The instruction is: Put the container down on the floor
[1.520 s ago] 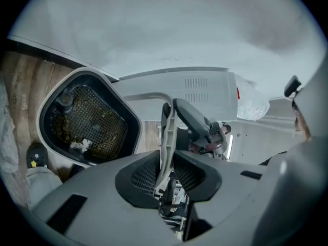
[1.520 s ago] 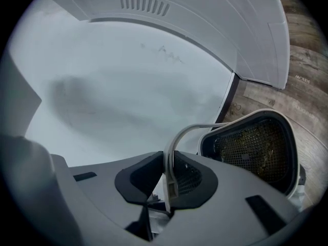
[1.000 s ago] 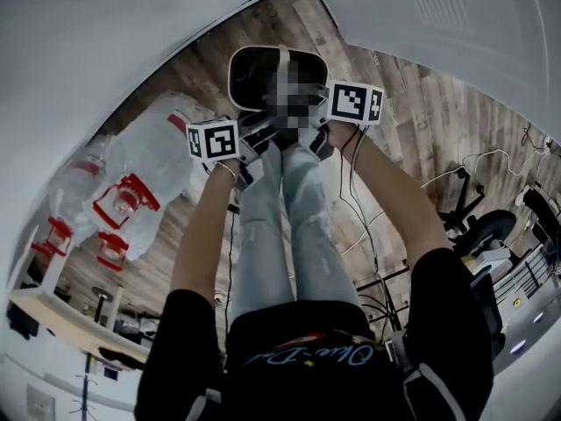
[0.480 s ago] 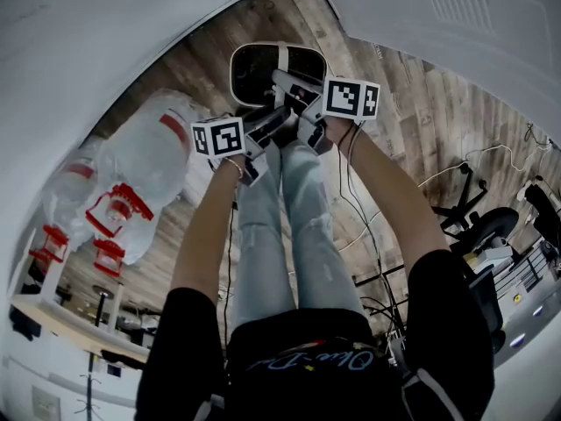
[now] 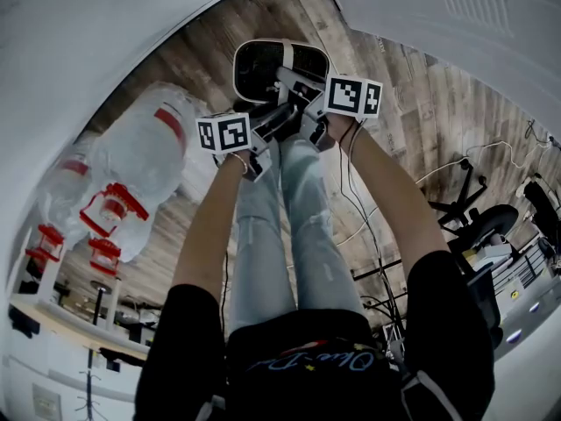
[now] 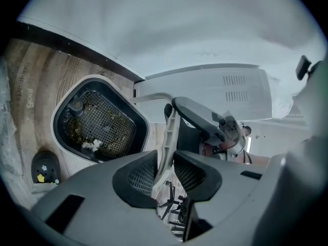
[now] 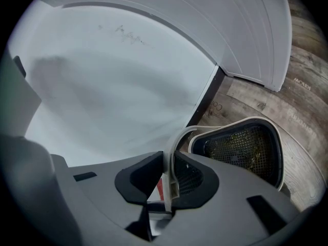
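The container (image 5: 243,62) is a white tub with a black mesh basket inside and a thin white bail handle (image 6: 169,129). It hangs just over the wooden floor, ahead of the person's feet. My left gripper (image 5: 282,117) and right gripper (image 5: 295,83) meet over it, each shut on the handle. In the left gripper view the handle runs between the pads of the left gripper (image 6: 165,169), whose jaws have just been opening a little. The container (image 6: 57,122) shows lower left there. In the right gripper view, the right gripper (image 7: 169,176) pinches the handle (image 7: 177,140), with the container (image 7: 279,160) at right.
Clear plastic bags with red print (image 5: 131,169) lie on the floor to the left. A white wall (image 5: 105,24) and a white appliance (image 5: 456,24) close in beyond the container. An office chair base (image 5: 469,204) and cables lie to the right. A small black object (image 6: 45,167) sits beside the container.
Both grippers and the container have sunk together toward the floor, drifting slightly upward in the head view. Both stay on the handle.
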Motion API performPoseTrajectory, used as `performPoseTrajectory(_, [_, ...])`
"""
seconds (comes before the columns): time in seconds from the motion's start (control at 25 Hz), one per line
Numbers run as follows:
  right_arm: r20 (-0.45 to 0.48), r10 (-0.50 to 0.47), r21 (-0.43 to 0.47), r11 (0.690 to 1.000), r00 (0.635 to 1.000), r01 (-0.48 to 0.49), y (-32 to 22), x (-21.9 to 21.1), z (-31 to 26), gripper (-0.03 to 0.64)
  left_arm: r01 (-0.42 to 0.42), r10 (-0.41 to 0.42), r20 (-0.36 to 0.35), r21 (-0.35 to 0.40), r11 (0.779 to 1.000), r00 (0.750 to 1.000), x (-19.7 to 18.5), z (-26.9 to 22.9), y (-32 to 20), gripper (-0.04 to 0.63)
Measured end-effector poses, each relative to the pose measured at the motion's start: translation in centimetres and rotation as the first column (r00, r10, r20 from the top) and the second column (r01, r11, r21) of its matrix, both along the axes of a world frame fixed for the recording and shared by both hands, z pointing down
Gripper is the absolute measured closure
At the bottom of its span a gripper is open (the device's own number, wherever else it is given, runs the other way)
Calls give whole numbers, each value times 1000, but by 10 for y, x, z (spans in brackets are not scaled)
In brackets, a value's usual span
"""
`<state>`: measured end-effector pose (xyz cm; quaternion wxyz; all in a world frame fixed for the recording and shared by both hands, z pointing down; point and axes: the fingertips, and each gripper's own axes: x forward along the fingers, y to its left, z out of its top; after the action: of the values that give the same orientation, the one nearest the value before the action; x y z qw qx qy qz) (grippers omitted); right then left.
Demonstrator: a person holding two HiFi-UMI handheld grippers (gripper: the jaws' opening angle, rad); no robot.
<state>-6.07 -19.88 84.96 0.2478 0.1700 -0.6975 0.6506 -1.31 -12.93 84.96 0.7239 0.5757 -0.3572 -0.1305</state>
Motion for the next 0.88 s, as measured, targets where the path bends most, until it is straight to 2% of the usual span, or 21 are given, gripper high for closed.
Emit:
performPoseTrajectory(0.68, [-102, -4, 2, 1000, 995, 4, 1, 13, 24, 568, -46, 46, 10, -54, 998, 999, 10, 21, 0, 474])
performPoseTrajectory(0.88, [-105, 33, 4, 999, 994, -32, -6, 8, 26, 565, -43, 44, 22, -47, 998, 999, 4, 22, -6, 474])
